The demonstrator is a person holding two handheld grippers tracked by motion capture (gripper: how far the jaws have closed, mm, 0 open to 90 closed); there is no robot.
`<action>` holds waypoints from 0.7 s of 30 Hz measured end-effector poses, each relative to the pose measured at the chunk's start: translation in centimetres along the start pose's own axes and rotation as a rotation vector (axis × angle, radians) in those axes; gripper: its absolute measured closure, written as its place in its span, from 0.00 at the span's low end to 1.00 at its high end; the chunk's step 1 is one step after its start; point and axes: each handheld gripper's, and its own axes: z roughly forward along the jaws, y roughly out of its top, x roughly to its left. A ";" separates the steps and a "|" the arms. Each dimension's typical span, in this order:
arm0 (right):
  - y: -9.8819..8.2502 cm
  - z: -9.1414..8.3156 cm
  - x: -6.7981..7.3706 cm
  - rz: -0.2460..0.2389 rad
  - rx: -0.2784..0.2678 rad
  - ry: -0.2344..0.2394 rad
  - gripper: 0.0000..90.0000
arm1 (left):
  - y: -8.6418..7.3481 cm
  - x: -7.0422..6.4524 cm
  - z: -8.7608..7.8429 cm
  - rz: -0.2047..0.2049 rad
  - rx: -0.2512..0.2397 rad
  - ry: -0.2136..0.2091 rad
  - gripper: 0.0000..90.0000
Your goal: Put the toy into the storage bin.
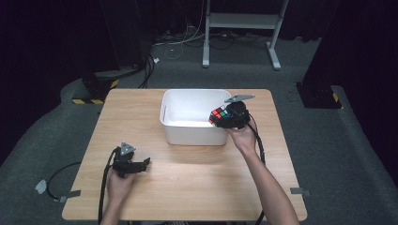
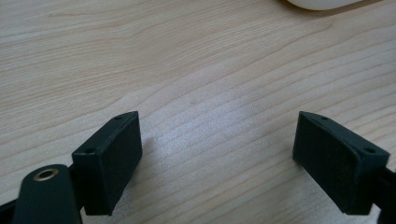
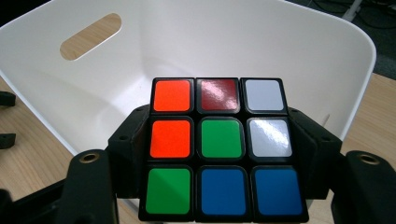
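A scrambled Rubik's cube sits clamped between the jaws of the right gripper, one jaw pressed against each side of it. The face toward the gripper's camera shows orange, dark red, white, green and blue stickers. The cube hangs over the right end of a white plastic bin, just inside its rim, above the bare bin floor. The bin has a slot handle in its far end wall and stands toward the far edge of the wooden table. The left gripper rests low near the table's near-left corner, its jaws spread wide with nothing between them but wood grain.
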 end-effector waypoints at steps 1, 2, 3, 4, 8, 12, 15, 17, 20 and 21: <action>0.0 0.0 0.0 -0.001 -0.003 0.000 0.37 | 0.0 0.0 0.0 -0.001 0.000 0.000 0.18; -0.1 0.0 0.0 0.001 -0.003 0.002 0.37 | 0.0 0.0 0.0 0.000 0.000 0.000 0.18; -0.2 0.1 0.0 0.004 -0.001 0.005 0.37 | 0.0 0.0 0.0 0.000 0.000 0.000 0.18; -0.2 0.1 0.0 0.005 0.002 0.006 0.37 | 0.0 0.0 0.0 0.000 0.000 0.000 0.18; -0.4 0.2 -0.1 0.009 0.004 0.008 0.37 | 0.0 0.0 0.0 0.001 0.000 0.001 0.18; -0.2 -0.2 -0.1 0.003 -0.024 0.011 0.39 | 0.0 0.0 0.0 0.001 0.000 0.000 0.18; -0.2 -0.6 -0.1 -0.003 -0.034 0.010 0.39 | 0.0 0.0 0.0 0.000 0.000 0.002 0.18; -0.3 -0.7 -0.2 0.002 -0.032 0.011 0.39 | 0.0 0.0 0.0 0.000 0.000 0.002 0.18; -0.3 -1.0 -0.2 0.000 -0.045 0.010 0.39 | 0.0 0.0 0.0 0.000 0.000 0.002 0.18; -0.2 -1.2 -0.2 0.001 -0.055 0.014 0.39 | 0.0 0.0 0.0 0.000 0.000 0.002 0.18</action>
